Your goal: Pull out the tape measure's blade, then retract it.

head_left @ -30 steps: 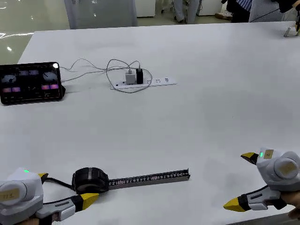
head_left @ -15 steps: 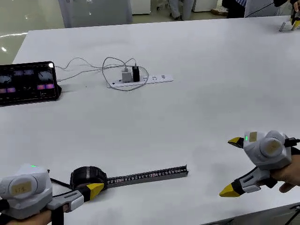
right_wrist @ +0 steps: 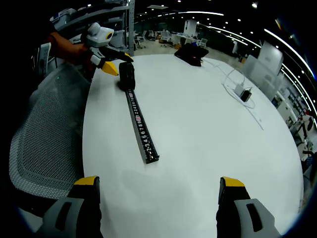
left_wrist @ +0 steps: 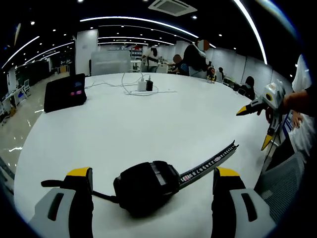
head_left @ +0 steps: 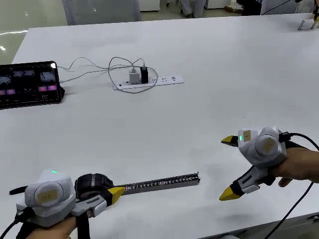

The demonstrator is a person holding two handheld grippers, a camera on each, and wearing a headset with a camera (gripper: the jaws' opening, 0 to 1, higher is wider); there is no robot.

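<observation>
A black tape measure case (head_left: 92, 185) lies near the table's front edge, with its blade (head_left: 159, 182) pulled out flat to the right and ending in a hook (head_left: 198, 176). My left gripper (head_left: 97, 189) is open, and the case (left_wrist: 146, 188) sits between its yellow-tipped jaws without touching them. The blade (left_wrist: 210, 162) runs off past the right jaw. My right gripper (head_left: 227, 168) hangs open just right of the hook, holding nothing. In the right gripper view the blade's end (right_wrist: 151, 157) lies ahead of the open right gripper (right_wrist: 158, 182), with the case (right_wrist: 127, 77) far off.
A dark tablet (head_left: 29, 84) stands at the left. A white power strip (head_left: 149, 82) with chargers and looped cables lies mid-table. The table's front edge (head_left: 279, 221) is close below the right gripper. A mesh chair (right_wrist: 44, 139) sits beside the table. People stand at the far end.
My right gripper has come left and away from the front edge, closer to the blade's hook. My left gripper has slid right along the case. The blade's length looks unchanged.
</observation>
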